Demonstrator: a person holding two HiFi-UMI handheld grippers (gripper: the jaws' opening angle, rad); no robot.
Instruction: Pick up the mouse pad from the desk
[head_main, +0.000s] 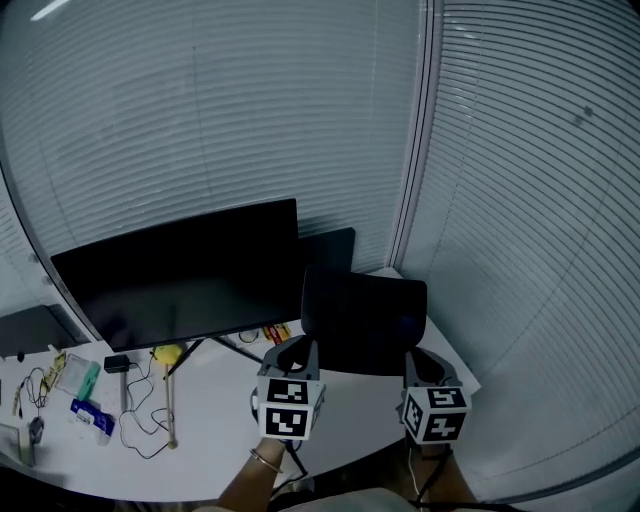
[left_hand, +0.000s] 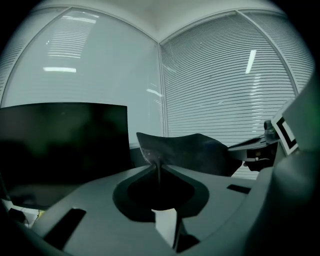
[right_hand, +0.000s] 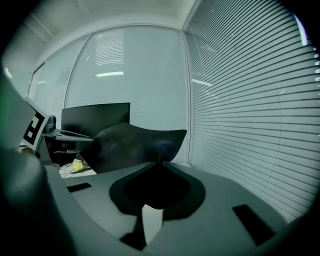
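The black mouse pad (head_main: 365, 318) hangs in the air above the white desk (head_main: 215, 445), held up by its near edge and sagging a little in the middle. My left gripper (head_main: 299, 347) is shut on the pad's near left corner, and my right gripper (head_main: 421, 358) is shut on its near right corner. In the left gripper view the pad (left_hand: 197, 152) spreads to the right from the closed left gripper (left_hand: 159, 163). In the right gripper view the pad (right_hand: 131, 142) spreads to the left from the closed right gripper (right_hand: 162, 162).
A dark monitor (head_main: 190, 275) stands on the desk to the left, behind the pad. Cables (head_main: 140, 425), a yellow object (head_main: 168, 353), a wooden stick (head_main: 170, 412) and a blue packet (head_main: 91, 416) lie at the left. Window blinds (head_main: 520, 200) close in behind and right.
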